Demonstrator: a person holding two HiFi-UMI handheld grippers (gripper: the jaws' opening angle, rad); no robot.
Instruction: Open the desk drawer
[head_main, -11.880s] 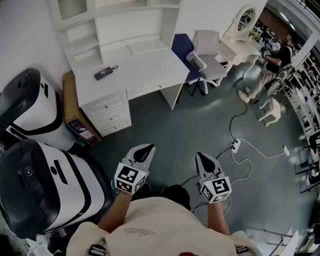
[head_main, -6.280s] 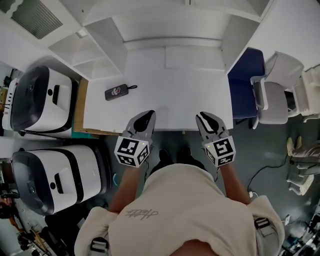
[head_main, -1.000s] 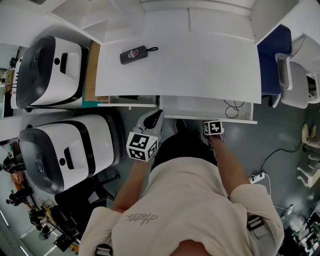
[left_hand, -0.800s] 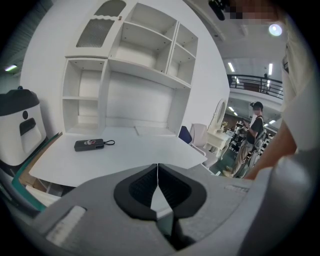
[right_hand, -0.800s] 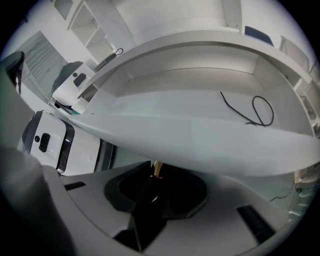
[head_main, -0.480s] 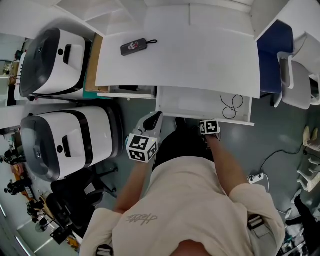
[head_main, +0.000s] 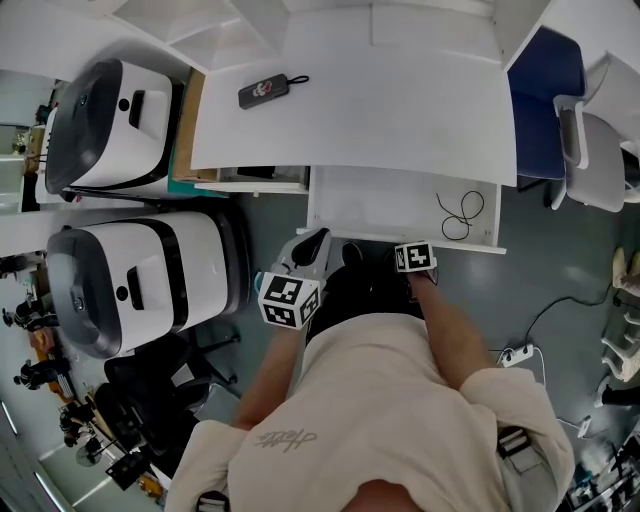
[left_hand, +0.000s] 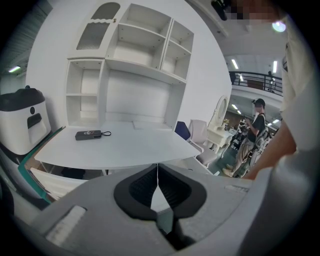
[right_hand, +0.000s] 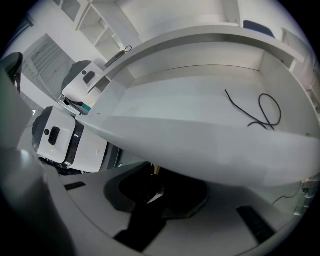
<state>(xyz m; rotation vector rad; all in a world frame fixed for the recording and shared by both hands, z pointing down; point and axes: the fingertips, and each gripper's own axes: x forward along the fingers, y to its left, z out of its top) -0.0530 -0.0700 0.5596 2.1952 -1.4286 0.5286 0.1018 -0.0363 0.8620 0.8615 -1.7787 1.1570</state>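
The white desk (head_main: 380, 110) has its wide shallow drawer (head_main: 380, 205) pulled well out toward me. A loose black cable (head_main: 455, 215) lies in the drawer's right part, also seen from the right gripper view as the cable (right_hand: 260, 112). My right gripper (head_main: 413, 250) sits under the drawer's front panel (right_hand: 200, 150), its jaws shut on a small handle (right_hand: 152, 171) that is mostly hidden. My left gripper (head_main: 318, 236) hangs just in front of the drawer's left end, shut and holding nothing (left_hand: 158, 175).
A black flat device with a cord (head_main: 262, 90) lies on the desk's left part. Two large white-and-black machines (head_main: 130, 290) (head_main: 110, 130) stand left of the desk. A grey chair (head_main: 590, 150) stands at the right. My body is close behind the drawer.
Over the last second the drawer has slid further out from under the desk, showing more of its floor and the cable. The right gripper moved back with its front; the left stayed shut.
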